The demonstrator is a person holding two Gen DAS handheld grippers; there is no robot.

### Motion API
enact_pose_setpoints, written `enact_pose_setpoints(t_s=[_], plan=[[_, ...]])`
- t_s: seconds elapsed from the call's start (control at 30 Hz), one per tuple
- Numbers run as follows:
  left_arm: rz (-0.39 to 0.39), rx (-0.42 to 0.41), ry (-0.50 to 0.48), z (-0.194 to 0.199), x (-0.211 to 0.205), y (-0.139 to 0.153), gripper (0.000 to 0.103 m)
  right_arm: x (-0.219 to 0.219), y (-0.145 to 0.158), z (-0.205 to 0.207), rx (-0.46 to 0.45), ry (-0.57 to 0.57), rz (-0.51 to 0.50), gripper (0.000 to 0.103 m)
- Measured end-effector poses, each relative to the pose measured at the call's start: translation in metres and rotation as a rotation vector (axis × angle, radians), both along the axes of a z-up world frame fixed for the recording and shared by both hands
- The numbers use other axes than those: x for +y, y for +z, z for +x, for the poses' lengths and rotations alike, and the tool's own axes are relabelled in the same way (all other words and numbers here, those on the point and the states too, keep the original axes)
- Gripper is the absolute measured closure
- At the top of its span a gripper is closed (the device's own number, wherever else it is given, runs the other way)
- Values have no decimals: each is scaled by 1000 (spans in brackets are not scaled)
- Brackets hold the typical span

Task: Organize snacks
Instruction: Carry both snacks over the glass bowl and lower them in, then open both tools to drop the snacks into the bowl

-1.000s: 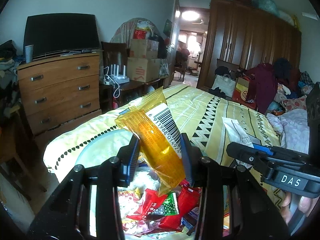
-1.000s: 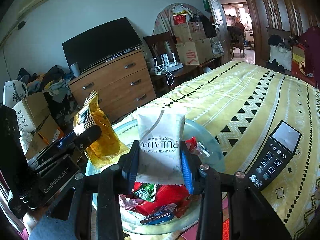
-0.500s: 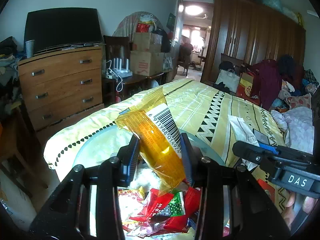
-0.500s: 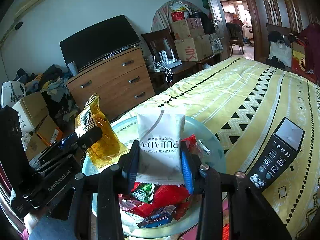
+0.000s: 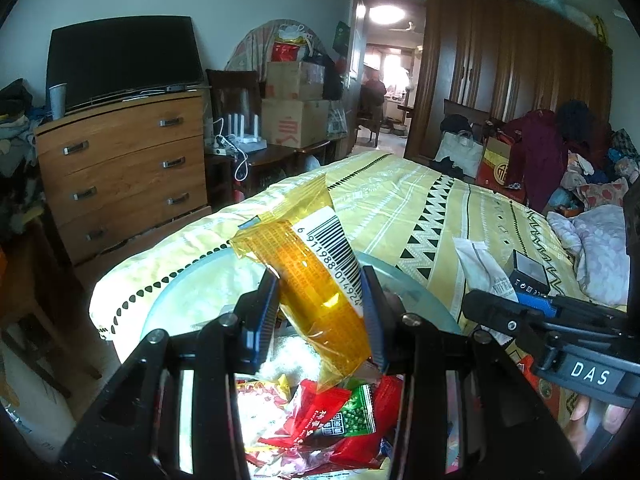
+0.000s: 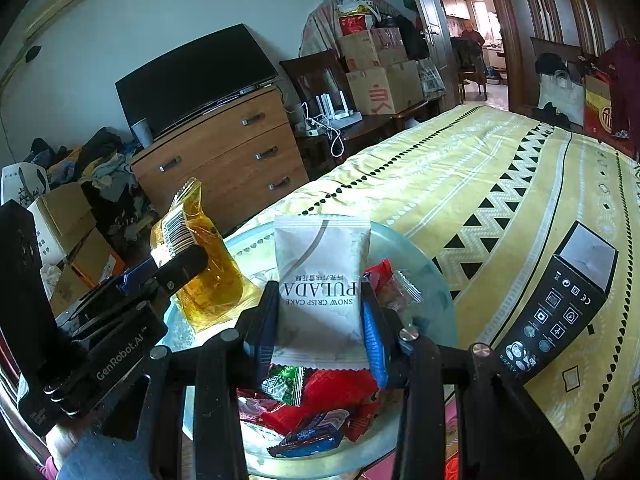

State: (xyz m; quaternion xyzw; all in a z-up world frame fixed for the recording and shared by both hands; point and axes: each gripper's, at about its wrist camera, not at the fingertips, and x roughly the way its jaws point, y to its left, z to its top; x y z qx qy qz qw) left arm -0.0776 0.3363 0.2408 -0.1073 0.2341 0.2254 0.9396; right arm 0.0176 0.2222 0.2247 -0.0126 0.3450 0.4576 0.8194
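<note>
My left gripper [image 5: 320, 312] is shut on an orange transparent snack packet [image 5: 316, 280] with a barcode, held above a round glass table [image 5: 176, 304]. It also shows in the right wrist view [image 6: 200, 264]. My right gripper [image 6: 320, 316] is shut on a white PULADA snow crisp cake packet [image 6: 320, 280], held upright over the same table [image 6: 432, 288]. That packet shows in the left wrist view [image 5: 480, 268]. A pile of red and green snack packets [image 5: 332, 420] lies on the table below both grippers, also seen in the right wrist view [image 6: 316, 400].
A bed with a yellow patterned cover [image 6: 500, 184] lies behind the table, with a black box [image 6: 560, 300] on it. A wooden dresser [image 5: 120, 168] with a TV stands at the left. Cardboard boxes [image 5: 296, 116] and a wardrobe [image 5: 512, 80] stand farther back.
Both grippers have risen slightly and shifted a little with their packets still held. The packets keep the same pose in the jaws.
</note>
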Motion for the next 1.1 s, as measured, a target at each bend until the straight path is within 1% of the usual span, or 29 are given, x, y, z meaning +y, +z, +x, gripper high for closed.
enact_pose_setpoints(t_s=[0.67,0.77,0.9,0.93,0.97,1.0,1.03,1.07,1.1], plan=[[-2,10,7,2,5,-1,63,5,-8,1,16,0,-8,61],[-1,19,13,2,7,-3,63,7,-9,2,19,-2,-8,61],[10,55,24,6,9,-11,61,11,-12,4,37,-7,-4,59],[17,62,31,8,5,-11,49,11,-14,5,46,-10,-3,49],[22,69,42,9,5,-14,25,10,-16,6,56,-17,-5,46],[31,70,57,7,4,-16,14,9,-17,7,62,-20,-9,45],[50,62,74,5,3,-16,5,7,-18,7,69,-24,-9,45],[73,51,90,1,0,-16,5,2,-18,6,74,-27,-7,43],[79,52,91,-2,-2,-17,5,-4,-17,4,73,-29,-3,39]])
